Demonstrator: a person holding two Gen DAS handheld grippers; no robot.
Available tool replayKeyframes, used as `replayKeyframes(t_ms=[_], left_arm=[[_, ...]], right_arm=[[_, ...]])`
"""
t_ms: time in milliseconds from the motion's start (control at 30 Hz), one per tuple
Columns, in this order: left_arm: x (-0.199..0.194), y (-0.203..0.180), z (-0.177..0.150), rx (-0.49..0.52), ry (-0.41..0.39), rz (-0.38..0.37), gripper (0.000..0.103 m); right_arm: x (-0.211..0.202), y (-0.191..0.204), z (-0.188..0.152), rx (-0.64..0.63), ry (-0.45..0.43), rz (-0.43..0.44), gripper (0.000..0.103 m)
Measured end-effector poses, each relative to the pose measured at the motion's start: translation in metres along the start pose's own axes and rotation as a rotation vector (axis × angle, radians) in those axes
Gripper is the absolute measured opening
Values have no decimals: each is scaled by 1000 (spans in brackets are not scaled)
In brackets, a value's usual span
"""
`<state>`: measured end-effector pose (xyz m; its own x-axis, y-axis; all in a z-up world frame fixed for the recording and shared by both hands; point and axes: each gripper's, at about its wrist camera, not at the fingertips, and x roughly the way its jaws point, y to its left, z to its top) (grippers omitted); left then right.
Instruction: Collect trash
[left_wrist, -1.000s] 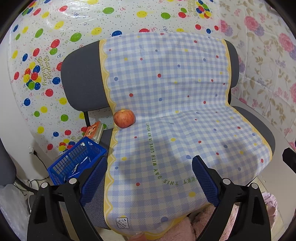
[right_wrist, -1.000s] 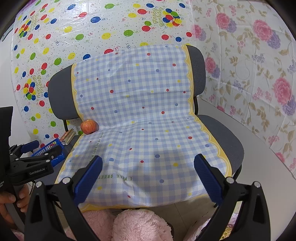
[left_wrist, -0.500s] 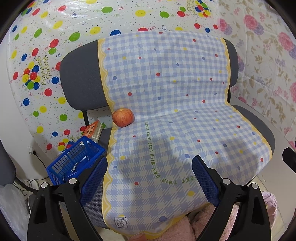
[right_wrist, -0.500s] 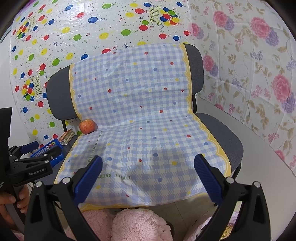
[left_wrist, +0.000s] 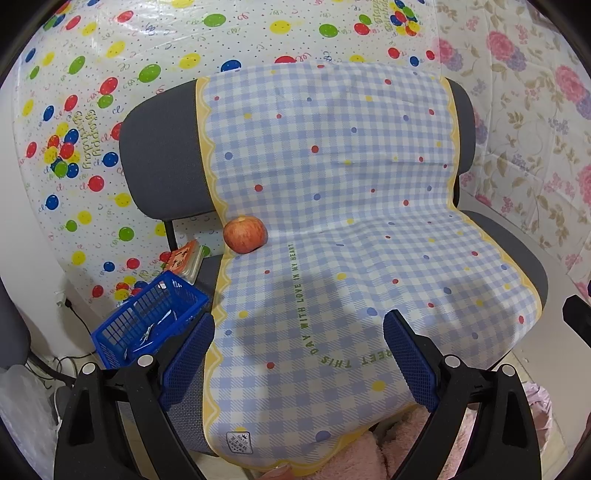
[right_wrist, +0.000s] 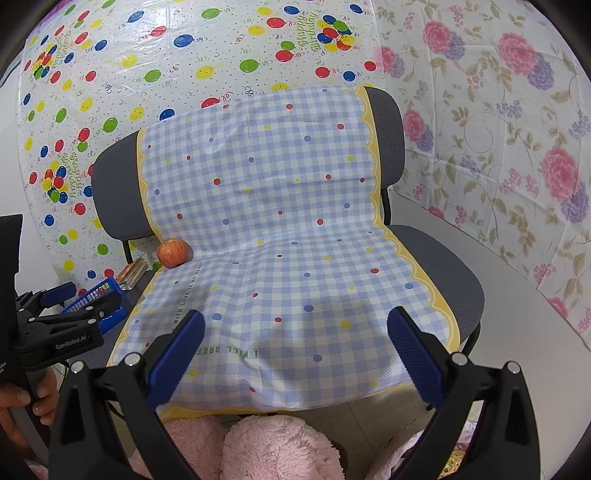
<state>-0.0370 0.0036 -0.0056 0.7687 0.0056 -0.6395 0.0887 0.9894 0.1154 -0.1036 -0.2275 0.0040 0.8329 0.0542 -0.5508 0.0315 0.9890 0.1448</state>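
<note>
Currently both grippers, left and right, are held level before the grey chair, blue-padded fingers spread apart and empty. "GenRobot.AI" is printed on the left one. A red apple rests at the seat's rear on the blue checked cloth, lettered "DAY WITH LOVE IN MY HEART".

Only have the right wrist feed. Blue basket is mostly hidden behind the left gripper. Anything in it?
Observer: The left wrist view looks into the blue basket. Something thin and pale lies at the bottom, too small to identify.
Operator: Left gripper holding anything?
Observer: No. The left gripper is open, with nothing between its pads, only the checked cloth beyond.
Operator: The packet behind the basket?
Observer: From here the packet shows an orange-red printed face. It sits just behind the basket, apart from the apple.
</note>
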Motion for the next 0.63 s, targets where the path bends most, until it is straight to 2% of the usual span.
replayKeyframes(t_ms=[200,333,500,633], left_arm=[[0,-1,-2,-4,5,-1,92],[4,0,-6,2,-3,-27,92],[34,4,-9,1,74,-27,92],[65,8,-14,-4,122,-31,92]], right_arm=[[1,1,-1,2,4,-1,97],[7,3,-2,3,10,-1,97],[35,6,0,4,28,-6,97],[72,1,3,13,36,-19,97]])
